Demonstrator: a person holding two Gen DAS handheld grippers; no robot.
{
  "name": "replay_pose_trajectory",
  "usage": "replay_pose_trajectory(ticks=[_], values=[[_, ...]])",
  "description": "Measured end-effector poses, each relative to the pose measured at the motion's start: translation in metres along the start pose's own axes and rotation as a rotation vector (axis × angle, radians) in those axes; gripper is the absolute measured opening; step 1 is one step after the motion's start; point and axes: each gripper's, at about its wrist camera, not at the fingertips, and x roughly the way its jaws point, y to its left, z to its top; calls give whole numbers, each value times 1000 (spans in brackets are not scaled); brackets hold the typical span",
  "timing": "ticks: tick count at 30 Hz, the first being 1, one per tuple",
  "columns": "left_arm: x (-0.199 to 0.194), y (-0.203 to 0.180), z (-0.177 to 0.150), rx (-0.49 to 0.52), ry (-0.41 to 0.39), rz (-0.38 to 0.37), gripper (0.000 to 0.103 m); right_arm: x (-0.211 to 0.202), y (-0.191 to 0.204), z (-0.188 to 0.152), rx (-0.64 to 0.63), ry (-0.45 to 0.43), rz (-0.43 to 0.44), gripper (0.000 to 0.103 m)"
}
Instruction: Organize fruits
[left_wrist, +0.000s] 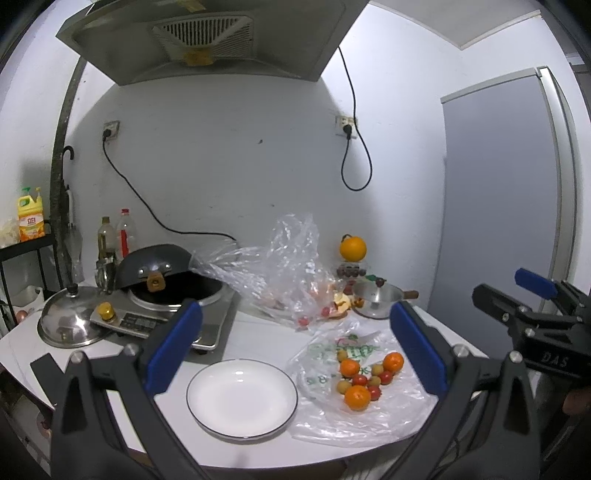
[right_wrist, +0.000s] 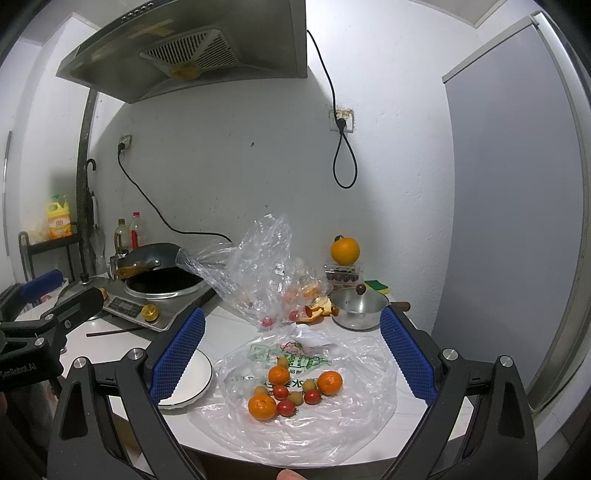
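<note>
Both hand-held grippers hang above the tabletop edge with jaws spread wide and nothing between them: the left hand-held gripper (left_wrist: 295, 343) frames the white plate (left_wrist: 242, 397), the right hand-held gripper (right_wrist: 291, 354) frames the fruit pile.

The fruit lies on a flattened clear plastic bag (right_wrist: 306, 417), at three o'clock from the plate and just beside it. I count three mandarins (right_wrist: 262, 407), four cherry tomatoes (right_wrist: 286, 407) and about four small pale yellow fruits (right_wrist: 295, 397), all clustered and touching.

No fruit is on the plate yet, so the sorting looks barely begun. I would take the front mandarin first, at seven o'clock in the pile: it stands clear on its outer side. Come straight down, close across its widest part, and lift gently so the slippery bag is not pinched and neighbours do not roll.

Farther back, at twelve o'clock, sit a crumpled bag (right_wrist: 258, 273), a small lidded pot (right_wrist: 358, 308) and one large orange (right_wrist: 345, 251).
</note>
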Motion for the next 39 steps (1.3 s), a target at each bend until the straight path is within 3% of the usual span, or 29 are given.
replay_pose_trajectory(ticks=[39], values=[[-1,1,-1,3,2,2,102,1,-2,0,4,-3,-5,98]])
